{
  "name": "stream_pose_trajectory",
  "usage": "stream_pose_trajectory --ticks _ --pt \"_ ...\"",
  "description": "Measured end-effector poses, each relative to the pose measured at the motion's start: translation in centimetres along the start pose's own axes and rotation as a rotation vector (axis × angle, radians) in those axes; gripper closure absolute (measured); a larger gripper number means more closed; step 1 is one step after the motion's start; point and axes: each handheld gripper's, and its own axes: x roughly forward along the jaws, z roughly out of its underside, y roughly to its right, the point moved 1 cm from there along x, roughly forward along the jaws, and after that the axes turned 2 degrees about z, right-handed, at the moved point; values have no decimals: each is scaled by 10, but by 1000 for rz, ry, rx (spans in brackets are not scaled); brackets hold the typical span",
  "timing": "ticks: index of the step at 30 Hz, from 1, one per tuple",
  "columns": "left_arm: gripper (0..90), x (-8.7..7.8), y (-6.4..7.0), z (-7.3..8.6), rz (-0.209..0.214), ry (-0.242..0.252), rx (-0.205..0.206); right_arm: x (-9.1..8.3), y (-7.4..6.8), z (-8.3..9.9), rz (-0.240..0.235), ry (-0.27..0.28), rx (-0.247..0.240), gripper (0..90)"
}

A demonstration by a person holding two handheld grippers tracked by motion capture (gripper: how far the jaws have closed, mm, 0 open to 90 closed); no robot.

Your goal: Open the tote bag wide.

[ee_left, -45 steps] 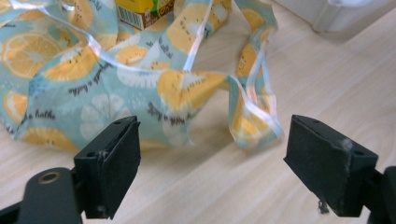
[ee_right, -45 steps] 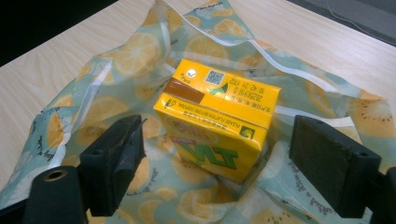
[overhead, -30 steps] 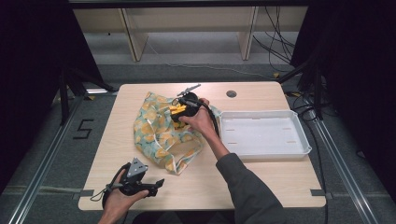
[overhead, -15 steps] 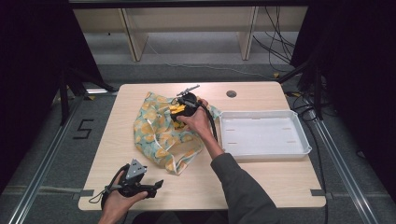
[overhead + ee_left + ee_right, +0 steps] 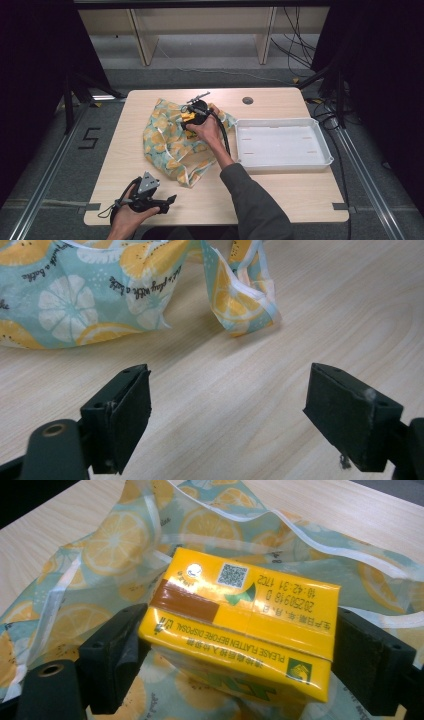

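Little has shifted over the last second: the right gripper (image 5: 192,116) has drawn a touch toward the person and sits a shade lower over the bag, while the left gripper (image 5: 150,197) has stayed by the table's near edge. The yellow drink carton (image 5: 240,625) is clamped across its width between the right gripper's jaws, held just above the lemon-print cloth bag (image 5: 167,142), which lies crumpled on the middle of the table (image 5: 280,200) with its mouth and white-edged handles spread around the carton. I would say the work is at its midpoint, though I cannot tell whether the carton is coming out of the bag or going in. The white tray (image 5: 320,162) near the right edge holds nothing. The left gripper's jaws stand wide apart over bare wood, touching nothing, one bag handle (image 5: 245,305) lying just ahead.
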Motion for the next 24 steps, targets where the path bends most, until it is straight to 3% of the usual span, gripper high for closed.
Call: stream_pose_trajectory --ticks 2,5,12,20,21,24 --pt "178 -1 -1 0 0 -4 18 1 -1 0 6 -14 -3 164" --pt "178 0 0 0 9 -3 5 6 0 1 27 -14 -5 164" --pt "182 -1 -1 0 8 -8 27 10 -1 2 11 -7 10 168" --pt "184 0 -1 0 7 -8 27 11 -2 1 23 5 25 172" --pt "184 0 -1 0 6 -7 27 12 -1 1 45 4 8 173" --pt "187 0 -1 0 6 -6 10 12 -2 2 52 2 19 193"
